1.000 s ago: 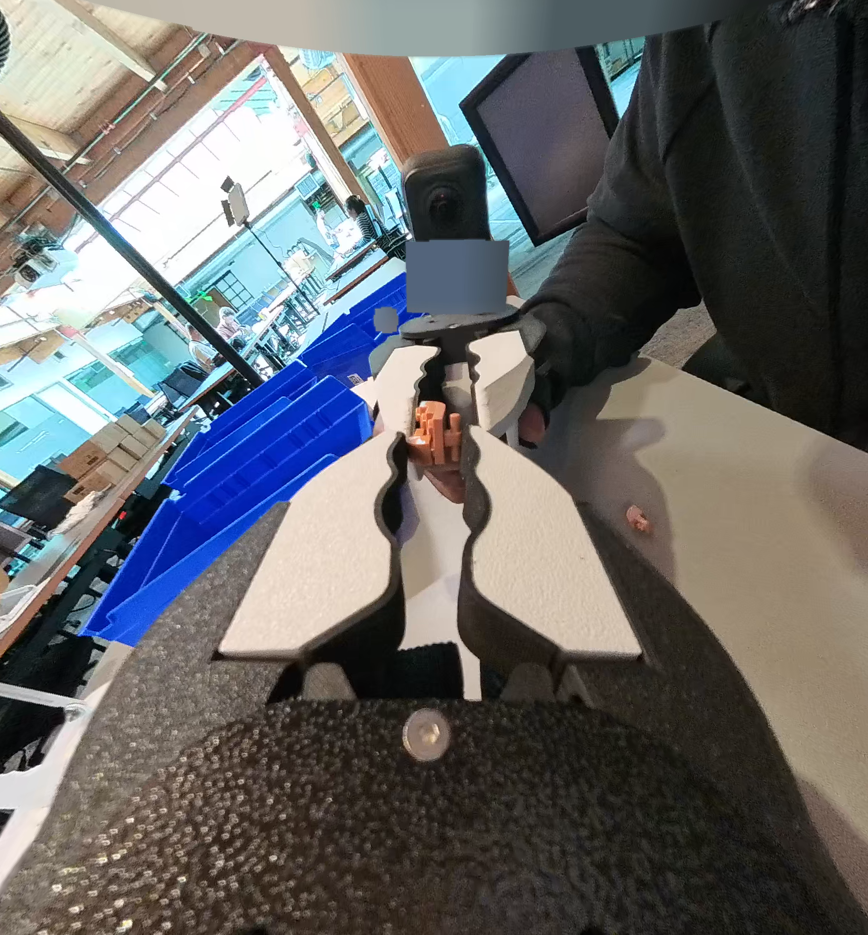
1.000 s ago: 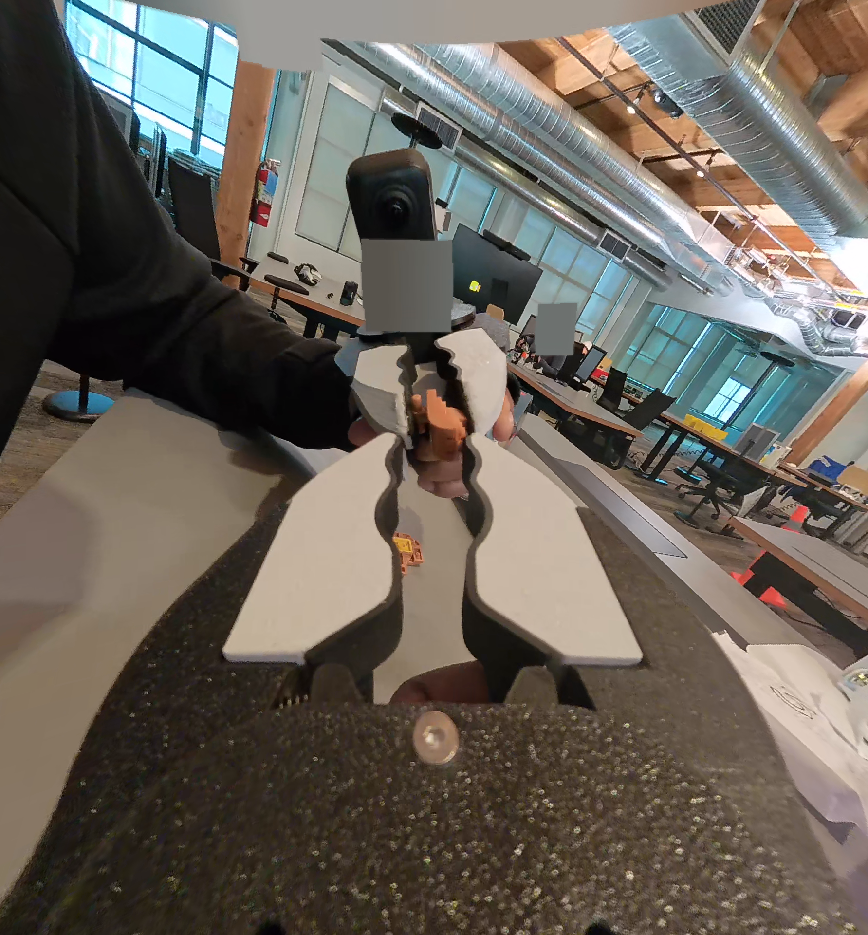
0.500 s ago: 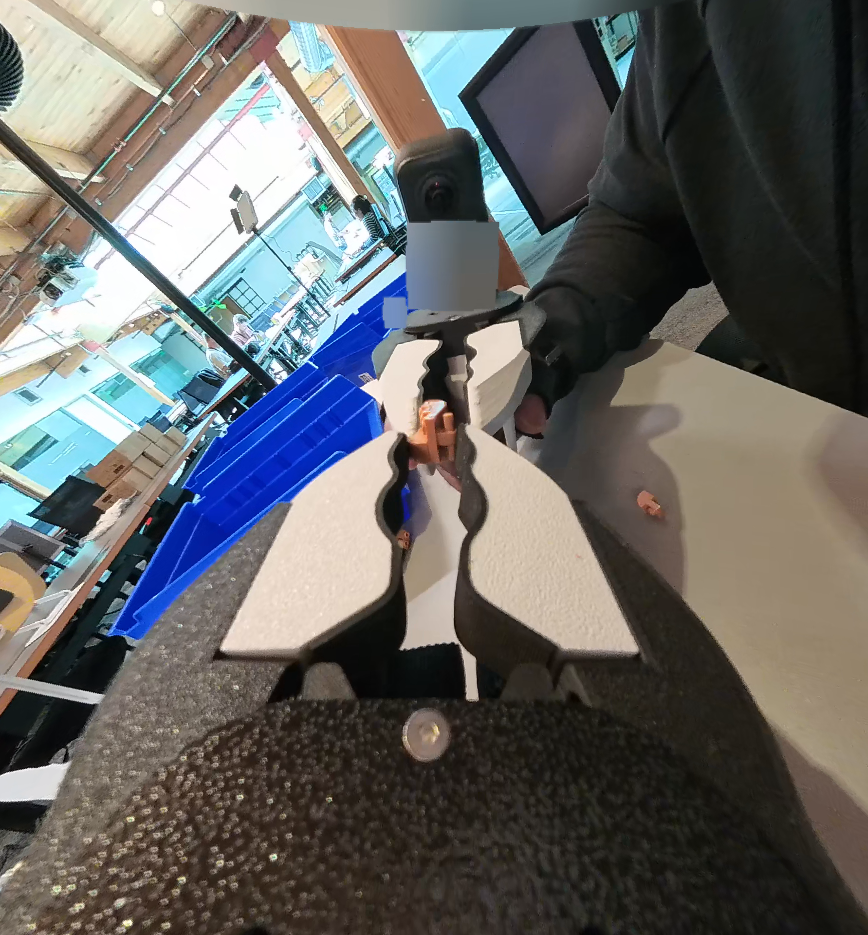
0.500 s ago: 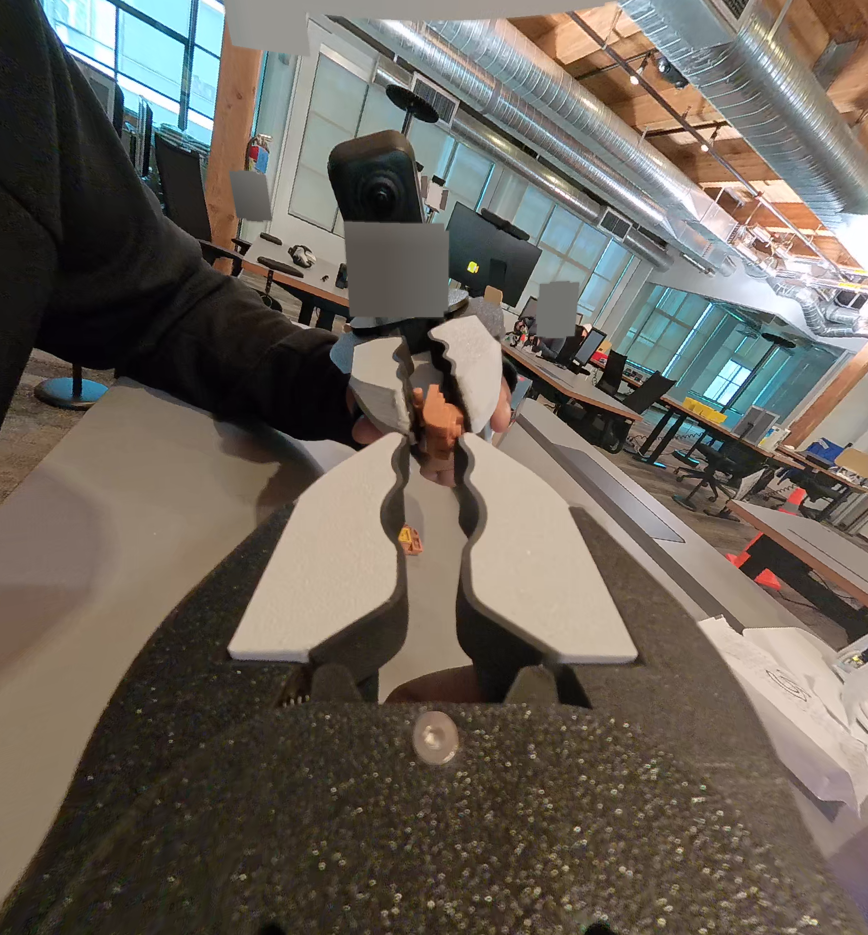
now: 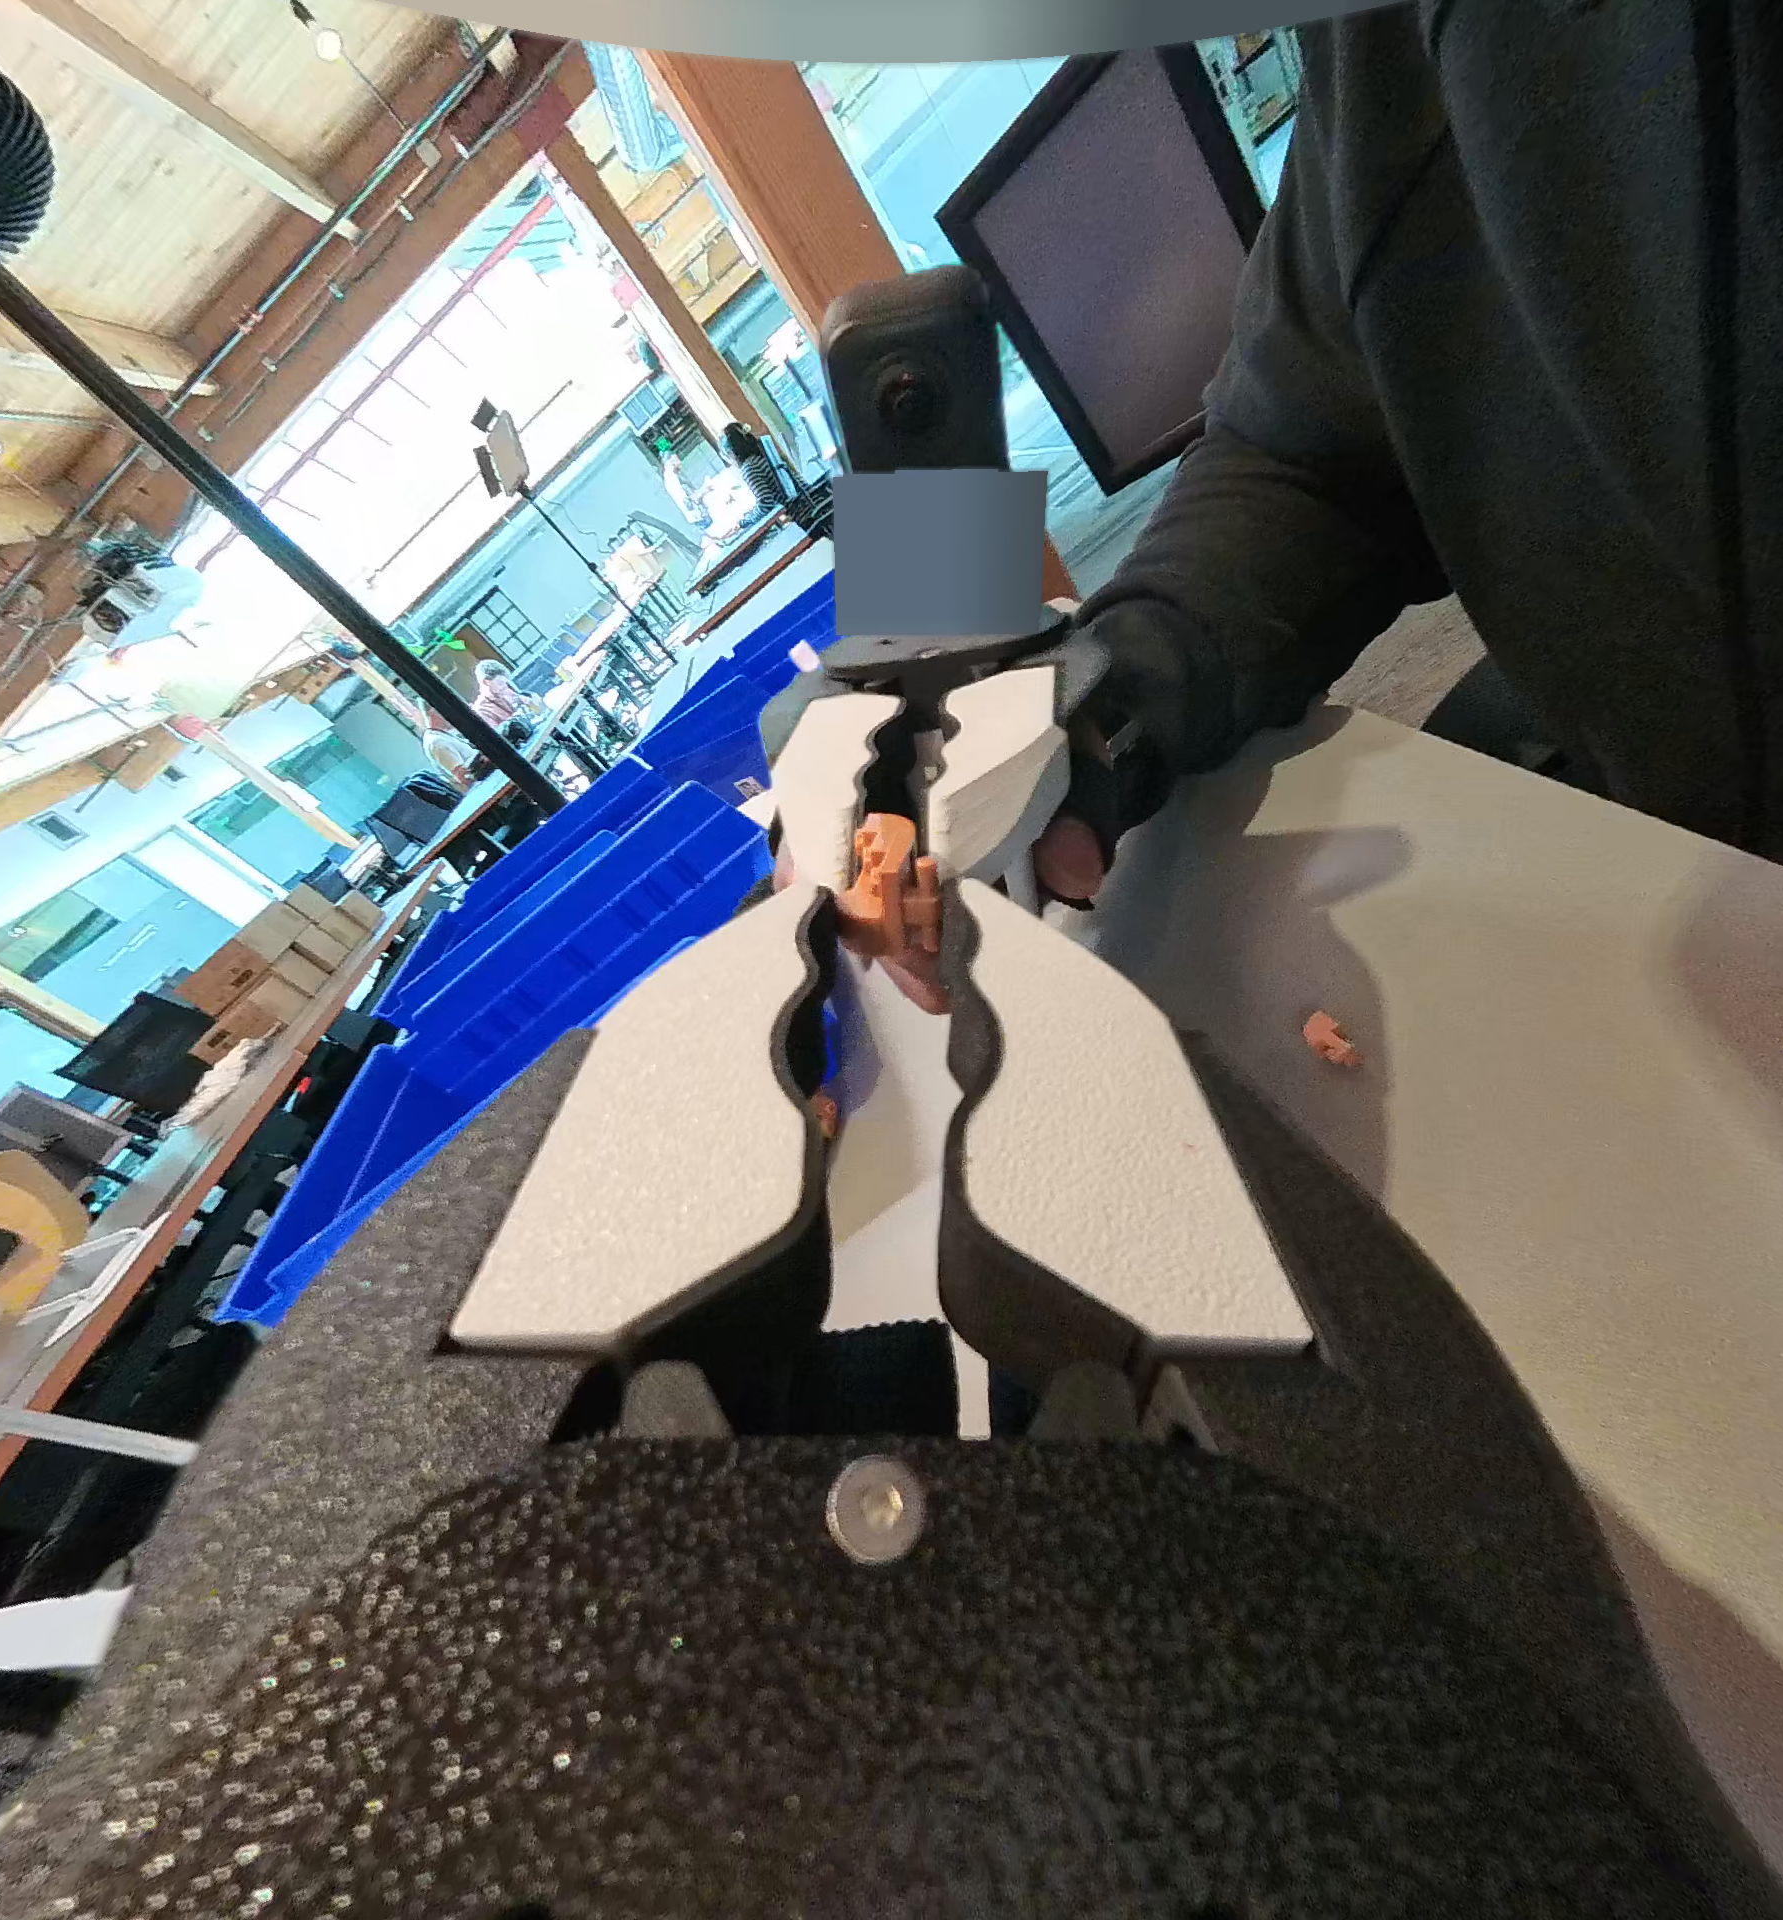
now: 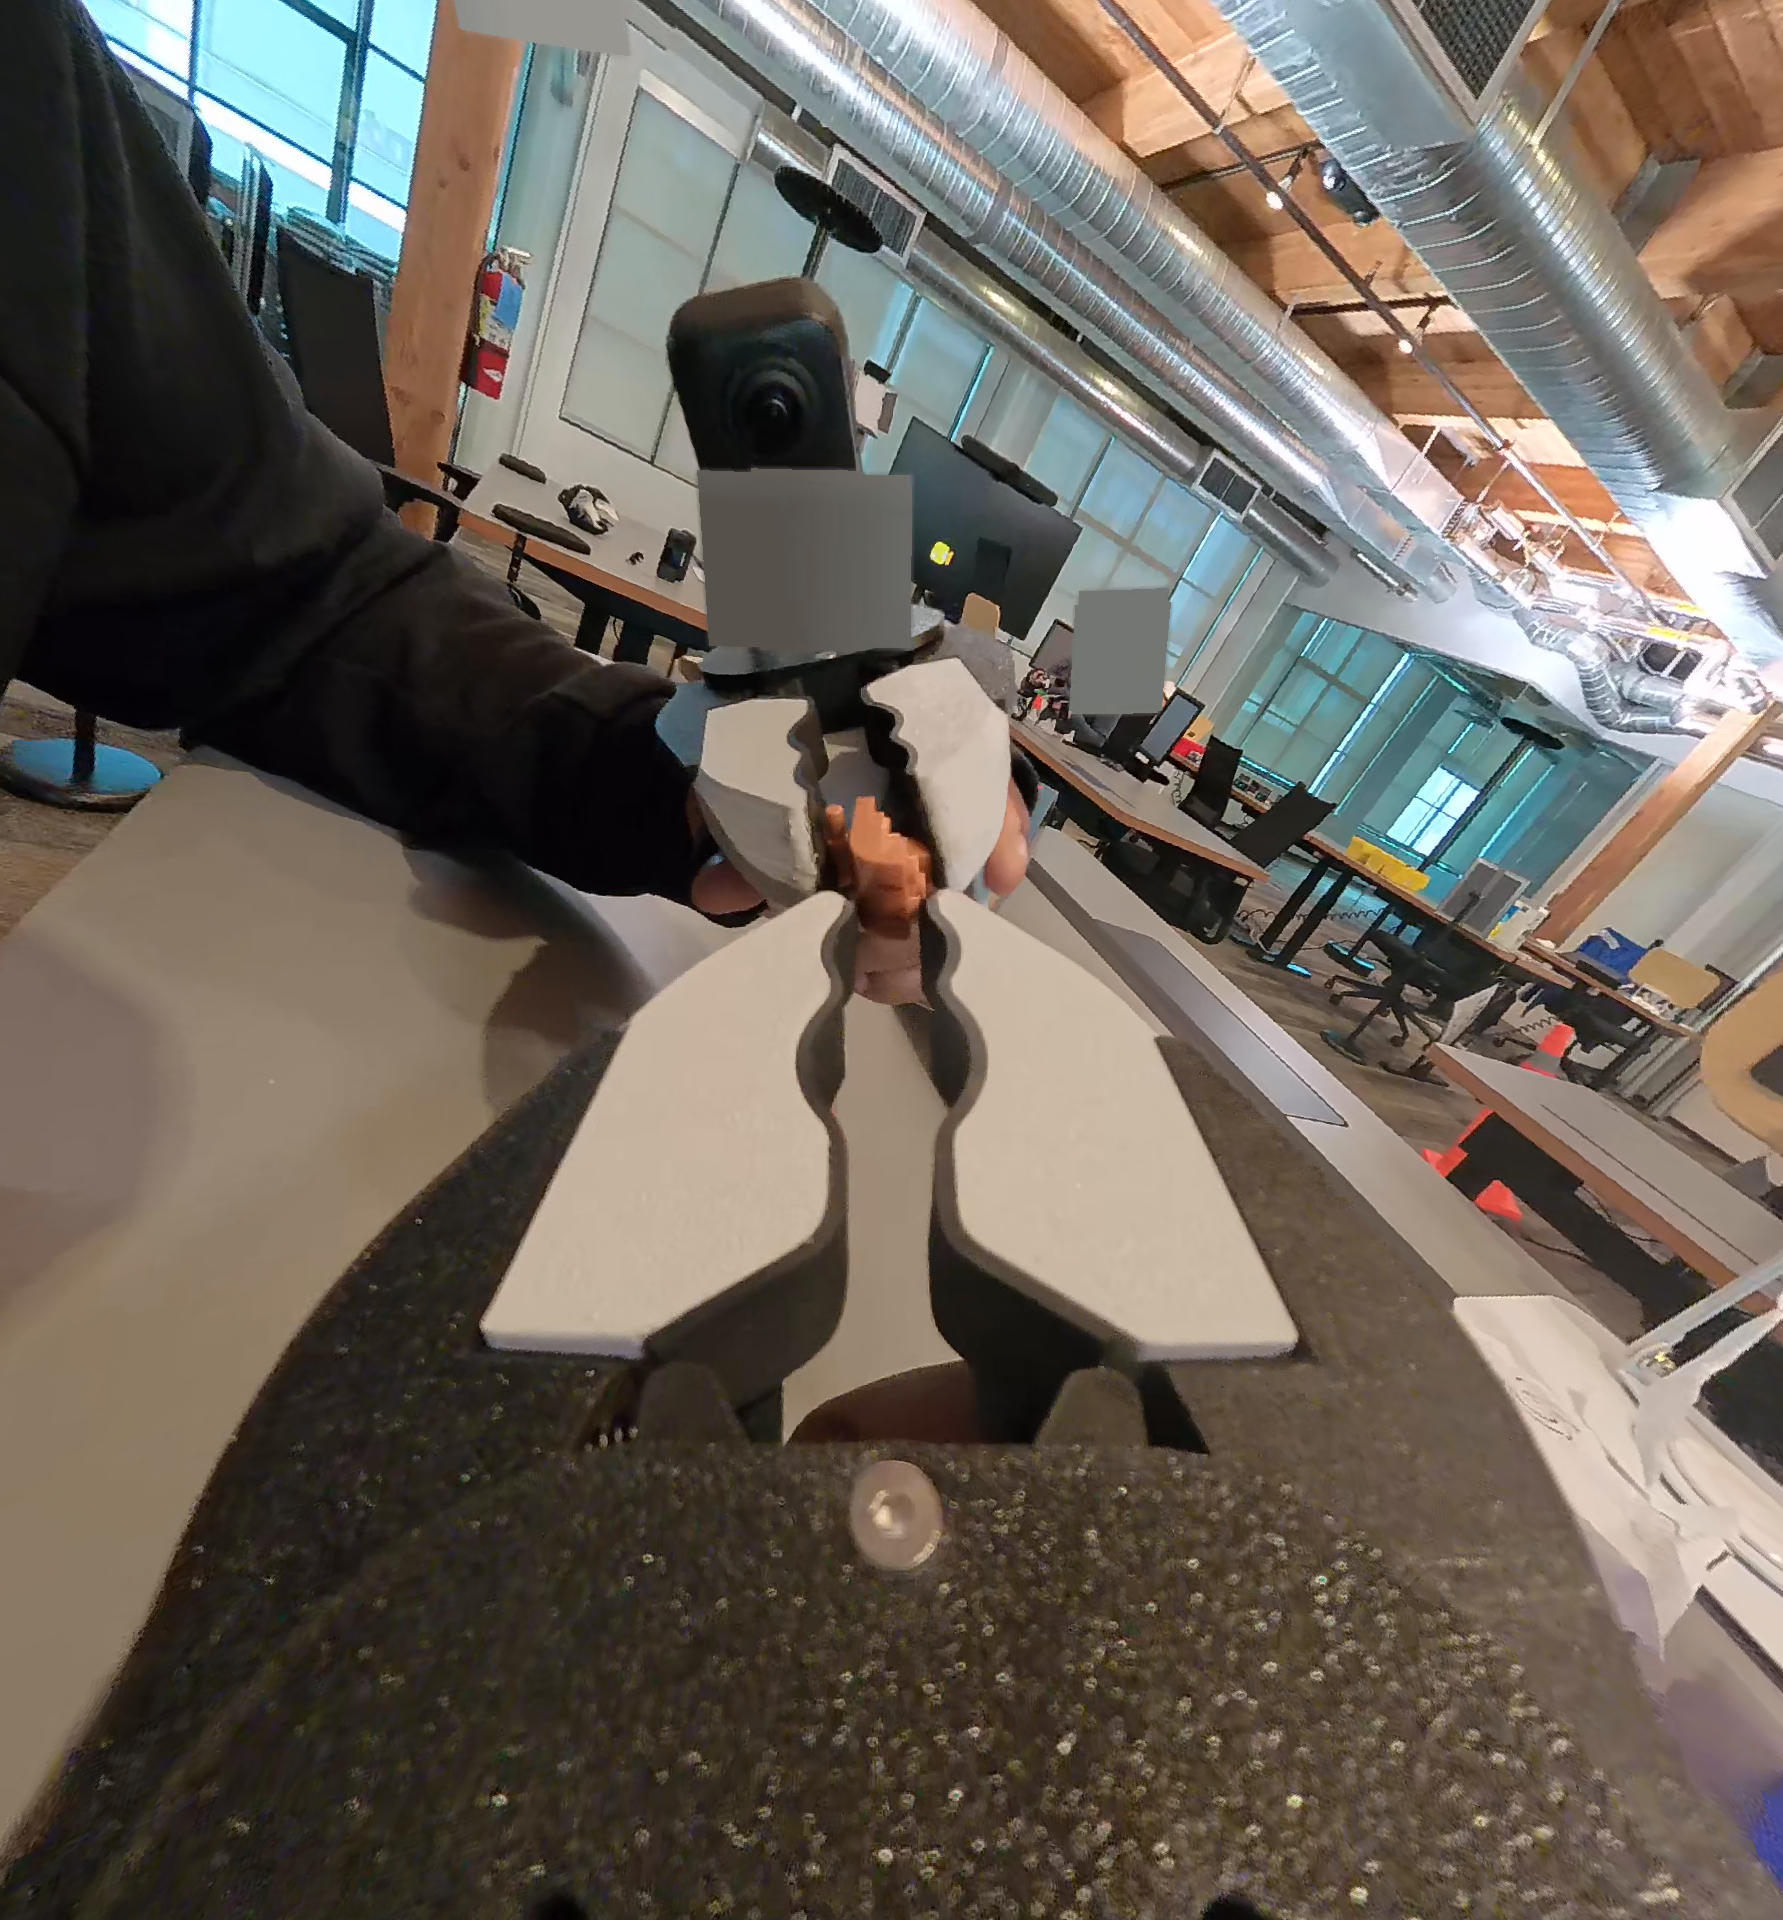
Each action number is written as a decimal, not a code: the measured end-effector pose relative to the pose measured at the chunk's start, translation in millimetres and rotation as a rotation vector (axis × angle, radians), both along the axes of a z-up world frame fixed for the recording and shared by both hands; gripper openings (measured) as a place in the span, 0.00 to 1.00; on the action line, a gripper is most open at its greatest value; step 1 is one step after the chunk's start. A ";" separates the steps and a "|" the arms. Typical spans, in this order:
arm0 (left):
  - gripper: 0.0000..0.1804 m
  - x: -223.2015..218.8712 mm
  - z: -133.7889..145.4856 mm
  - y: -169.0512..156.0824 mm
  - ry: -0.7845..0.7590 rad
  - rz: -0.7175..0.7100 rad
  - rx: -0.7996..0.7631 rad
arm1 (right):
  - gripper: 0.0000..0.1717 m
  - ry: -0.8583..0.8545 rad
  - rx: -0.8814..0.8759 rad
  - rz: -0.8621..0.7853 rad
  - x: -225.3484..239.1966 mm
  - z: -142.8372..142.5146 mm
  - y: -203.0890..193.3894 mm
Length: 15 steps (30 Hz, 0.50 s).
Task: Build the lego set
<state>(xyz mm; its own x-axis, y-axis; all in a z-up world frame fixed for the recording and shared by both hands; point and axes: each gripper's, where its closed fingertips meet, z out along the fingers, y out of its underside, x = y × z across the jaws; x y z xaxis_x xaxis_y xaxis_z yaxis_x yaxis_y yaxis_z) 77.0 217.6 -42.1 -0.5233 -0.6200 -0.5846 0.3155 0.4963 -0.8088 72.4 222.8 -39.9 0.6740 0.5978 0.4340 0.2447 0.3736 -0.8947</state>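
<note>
Gripping one notched orange plastic piece (image 5: 882,883) from opposite ends — left gripper (image 5: 887,904) and right gripper (image 6: 882,899) jaws both clenching it, steadying it above the desk (image 5: 1489,1039).

Right tongs (image 6: 889,906) have narrowed onto orange piece (image 6: 882,862)

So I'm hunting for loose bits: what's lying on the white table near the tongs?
One small orange piece lies loose on the white table. The tongs and their black foam body cover the tabletop beneath them.
</note>
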 end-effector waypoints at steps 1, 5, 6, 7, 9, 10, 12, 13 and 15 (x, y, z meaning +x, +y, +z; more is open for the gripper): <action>0.11 -0.3 -0.8 -0.5 0.007 -0.006 -0.003 | 0.06 -0.009 0.004 -0.002 -0.2 -0.5 -0.1; 0.11 0.1 -2.0 -0.5 0.013 -0.006 -0.013 | 0.06 -0.025 0.015 -0.014 0.4 -1.1 0.4; 0.11 0.6 -1.8 0.2 0.013 -0.002 -0.015 | 0.06 -0.028 0.017 -0.020 1.0 -1.0 1.1; 0.11 1.1 -1.7 0.9 0.014 0.004 -0.018 | 0.07 -0.031 0.020 -0.026 1.8 -0.9 1.6; 0.11 1.9 -1.1 1.9 0.015 0.008 -0.031 | 0.07 -0.034 0.025 -0.030 2.2 -0.5 1.7; 0.11 1.8 -1.0 1.6 0.016 0.005 -0.034 | 0.07 -0.035 0.026 -0.029 2.0 -0.5 1.5; 0.11 1.3 -1.2 1.0 0.016 0.002 -0.033 | 0.07 -0.035 0.026 -0.028 1.6 -0.7 1.2; 0.11 1.4 -1.3 1.0 0.016 0.003 -0.031 | 0.07 -0.035 0.025 -0.028 1.7 -0.8 1.4; 0.11 1.5 -1.5 0.9 0.014 0.008 -0.023 | 0.07 -0.039 0.025 -0.030 1.9 -1.2 1.5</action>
<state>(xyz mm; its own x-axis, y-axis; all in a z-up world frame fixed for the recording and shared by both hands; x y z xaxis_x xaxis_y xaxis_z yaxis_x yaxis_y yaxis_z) 78.6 218.6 -43.7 -0.5261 -0.6375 -0.5629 0.3000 0.4802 -0.8243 74.3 224.3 -41.1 0.6736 0.5666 0.4745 0.2901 0.3879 -0.8749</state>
